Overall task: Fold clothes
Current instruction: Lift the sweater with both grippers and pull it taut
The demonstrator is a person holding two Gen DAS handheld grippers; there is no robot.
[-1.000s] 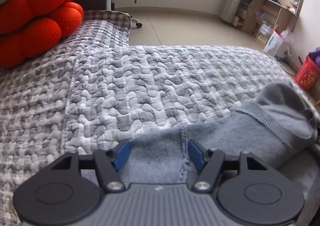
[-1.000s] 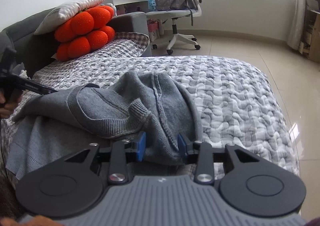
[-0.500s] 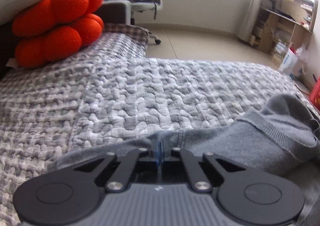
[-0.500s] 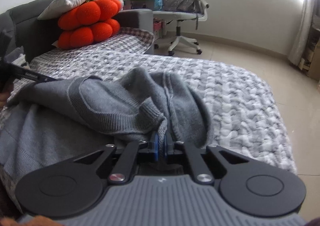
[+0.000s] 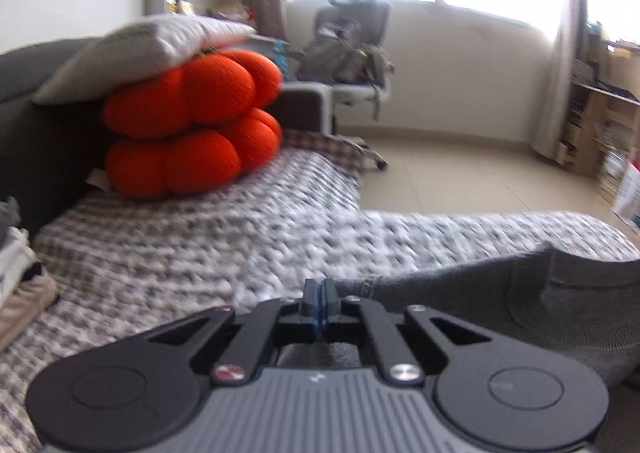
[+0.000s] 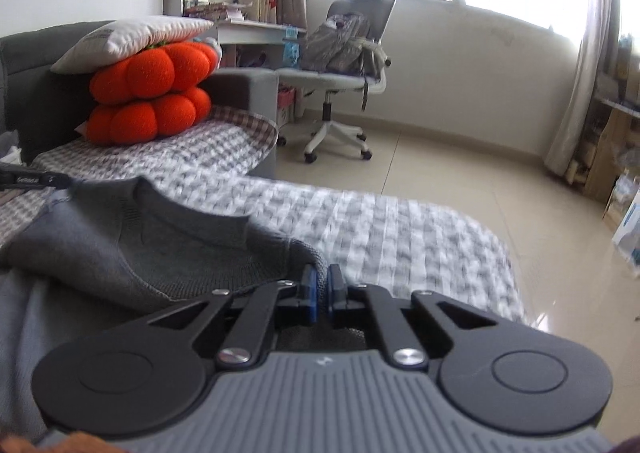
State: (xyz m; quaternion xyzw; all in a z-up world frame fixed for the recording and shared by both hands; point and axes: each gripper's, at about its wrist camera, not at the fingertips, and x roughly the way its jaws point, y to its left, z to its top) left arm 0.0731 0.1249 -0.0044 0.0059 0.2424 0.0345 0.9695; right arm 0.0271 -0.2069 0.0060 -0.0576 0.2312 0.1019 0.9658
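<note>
Right wrist view: both the right gripper (image 6: 319, 295) and left gripper (image 5: 319, 303) pinch thin edges of the grey sweater (image 6: 132, 249) at lower left, hoisted above the quilted bed (image 6: 400, 237); knit could slip free.

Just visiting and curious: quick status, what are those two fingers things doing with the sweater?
Left gripper shut on grey sweater. Right gripper shut on its ribbed edge. Sweater lifted between them over quilted bed cover. Nothing in the way.

A grey-and-white quilted bed cover (image 6: 380, 229) carries a grey sweater (image 6: 132, 249) and orange cushions (image 6: 148, 93).
</note>
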